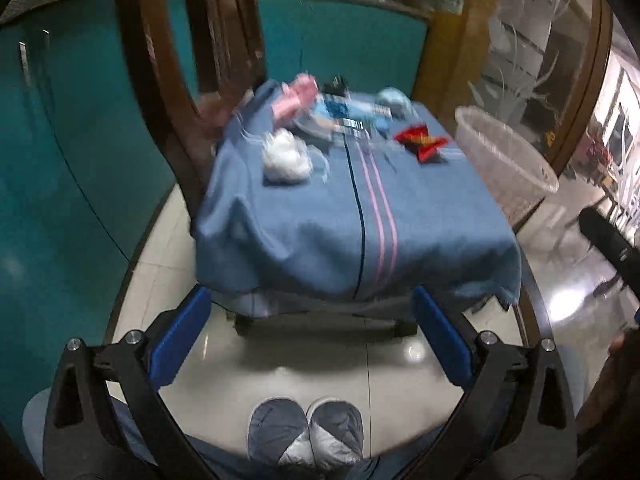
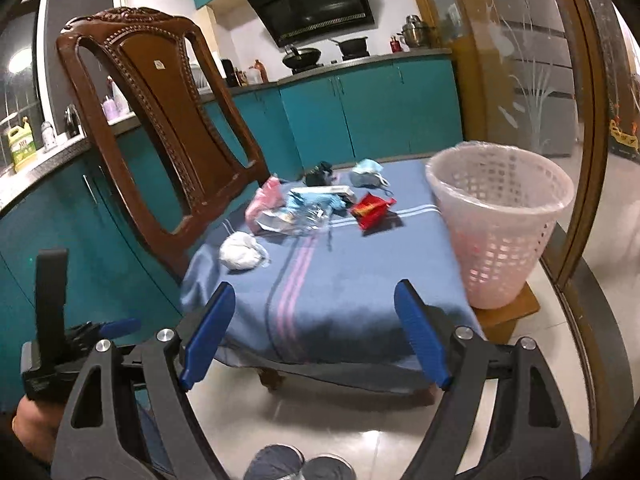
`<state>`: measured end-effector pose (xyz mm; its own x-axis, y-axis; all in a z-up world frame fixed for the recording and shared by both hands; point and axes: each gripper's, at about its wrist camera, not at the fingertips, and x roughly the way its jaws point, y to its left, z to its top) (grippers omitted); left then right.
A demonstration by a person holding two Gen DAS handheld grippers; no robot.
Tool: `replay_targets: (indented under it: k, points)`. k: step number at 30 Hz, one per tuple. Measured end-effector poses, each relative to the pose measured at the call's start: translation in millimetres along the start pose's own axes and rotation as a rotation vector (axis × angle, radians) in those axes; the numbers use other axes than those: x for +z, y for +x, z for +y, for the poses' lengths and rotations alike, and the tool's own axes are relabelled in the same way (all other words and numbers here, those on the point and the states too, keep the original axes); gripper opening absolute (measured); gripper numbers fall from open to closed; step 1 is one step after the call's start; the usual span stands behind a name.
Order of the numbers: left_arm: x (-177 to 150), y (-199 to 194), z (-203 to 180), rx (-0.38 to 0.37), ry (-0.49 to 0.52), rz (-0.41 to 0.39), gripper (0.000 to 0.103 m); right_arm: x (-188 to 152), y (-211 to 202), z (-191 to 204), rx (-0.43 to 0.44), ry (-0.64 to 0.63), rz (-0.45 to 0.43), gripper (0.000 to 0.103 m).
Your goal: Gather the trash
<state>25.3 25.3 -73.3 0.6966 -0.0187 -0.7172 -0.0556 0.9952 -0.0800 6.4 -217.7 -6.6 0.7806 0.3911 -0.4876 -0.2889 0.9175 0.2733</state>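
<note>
Both Jaws Wide, Trash Ahead

Already spread wide and empty, the left hand-held gripper [image 1: 312, 332] and right hand-held gripper [image 2: 316, 332] hang short of the blue striped cloth [image 2: 344, 280] covering a low table. Beyond them, toward its far end, lie a white tissue wad [image 2: 240, 254], a red wrapper [image 2: 370, 210], pink packaging [image 2: 264, 200] and a face mask [image 2: 366, 170]. The tissue sits nearest, left of centre, favouring the left hand. A lined white basket [image 2: 500, 224] stands right. No writing is legible.

Two wrist views, one chair seat

Both look forward and down from near the blue cloth [image 1: 312, 216] (left steeper, blurred), sharing litter and basket [image 2: 504, 224].
</note>
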Motion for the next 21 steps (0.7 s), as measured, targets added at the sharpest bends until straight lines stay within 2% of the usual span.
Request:
replay_targets:
  k: [2,4,11,21]
  points:
    - [5,-8,-5,0.007,0.017,-0.044,0.1,-1,-1,8,0.001,-0.019,0.007,0.08]
    - [7,-7,-10,-0.004,0.022,-0.05,0.1,-4,-5,9,-0.007,-0.022,0.009,0.08]
    - [-1,-9,-20,-0.037,0.05,-0.03,0.1,-15,-9,-3,-0.054,0.005,0.046,0.08]
    - [0,-7,-17,-0.033,0.044,-0.028,0.1,-14,-7,2,-0.04,-0.01,0.049,0.08]
